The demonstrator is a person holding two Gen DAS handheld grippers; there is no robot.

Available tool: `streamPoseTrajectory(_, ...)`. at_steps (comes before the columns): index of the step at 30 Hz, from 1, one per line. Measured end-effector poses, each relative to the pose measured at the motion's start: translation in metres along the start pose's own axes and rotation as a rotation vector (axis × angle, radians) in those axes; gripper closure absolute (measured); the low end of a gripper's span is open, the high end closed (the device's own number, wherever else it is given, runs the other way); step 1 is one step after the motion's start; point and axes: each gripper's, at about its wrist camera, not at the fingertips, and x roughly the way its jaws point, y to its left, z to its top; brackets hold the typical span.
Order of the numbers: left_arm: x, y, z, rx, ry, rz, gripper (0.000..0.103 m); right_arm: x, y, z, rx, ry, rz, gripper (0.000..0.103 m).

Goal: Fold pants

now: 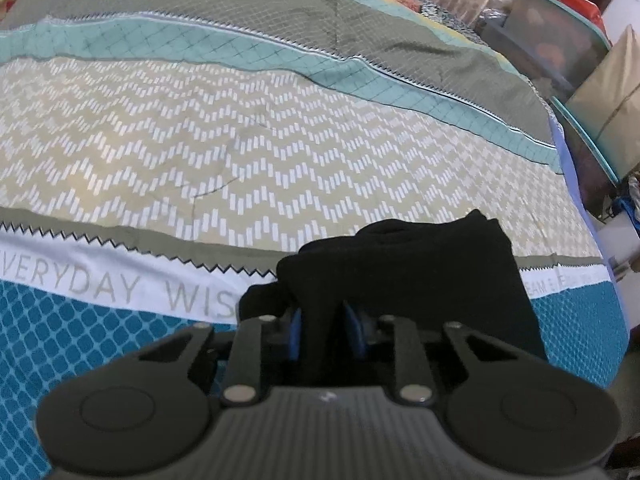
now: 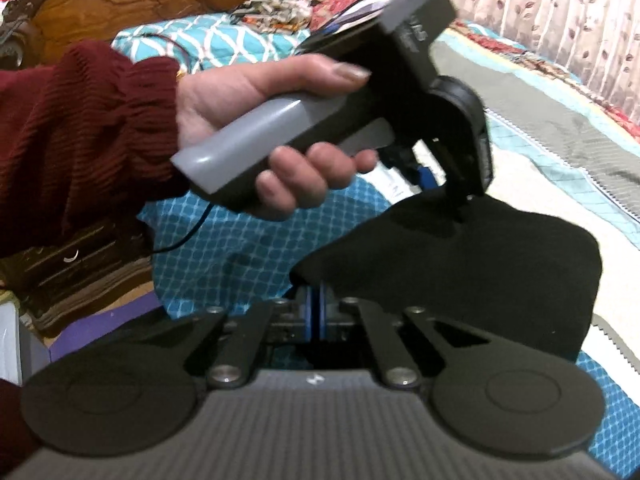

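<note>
The black pants are bunched into a thick folded bundle held over the patterned bedspread. My left gripper is shut on the near edge of the pants, with cloth between its blue pads. In the right wrist view the pants hang as a dark sheet between both tools. My right gripper is shut on their near left corner. The left gripper, held in a hand with a maroon sleeve, pinches the far edge; its fingertips are hidden by its body.
The bed's right edge drops off to stacked plastic bins and a cardboard box. A carved wooden headboard, pillows and a black cable lie at the left in the right wrist view. A curtain hangs behind the bed.
</note>
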Motion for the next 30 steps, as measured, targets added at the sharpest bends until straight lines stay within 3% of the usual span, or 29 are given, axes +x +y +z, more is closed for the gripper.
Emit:
streamPoseTrajectory(4, 0.001, 0.005, -0.002, -0.016, 0.002, 0.007, 0.074, 0.010, 0.003, -0.003, -0.007, 0.046, 0.004, 0.097)
streamPoseTrajectory(7, -0.005, 0.003, -0.005, -0.008, -0.008, 0.047, 0.059, 0.009, 0.002, -0.002, -0.001, 0.046, 0.021, 0.091)
streamPoseTrajectory(10, -0.018, 0.003, -0.010, -0.011, -0.015, 0.090, 0.052, -0.004, -0.004, -0.003, 0.002, -0.003, 0.066, 0.077)
streamPoseTrajectory(12, -0.031, 0.002, -0.015, 0.000, -0.023, 0.134, 0.050, -0.020, -0.012, -0.003, 0.028, -0.065, 0.082, 0.059)
streamPoseTrajectory(16, -0.053, -0.006, -0.029, 0.055, -0.054, 0.241, 0.046, -0.046, -0.039, -0.006, 0.127, -0.162, 0.031, 0.058)
streamPoseTrajectory(20, -0.062, -0.001, -0.042, 0.048, -0.044, 0.254, 0.045, -0.062, -0.071, -0.014, 0.245, -0.218, -0.066, 0.053)
streamPoseTrajectory(24, -0.061, 0.001, -0.050, 0.024, -0.026, 0.268, 0.045, -0.068, -0.101, -0.032, 0.403, -0.235, -0.152, 0.035)
streamPoseTrajectory(30, -0.061, -0.003, -0.054, 0.015, -0.016, 0.273, 0.044, -0.066, -0.132, -0.056, 0.645, -0.201, -0.202, 0.016)
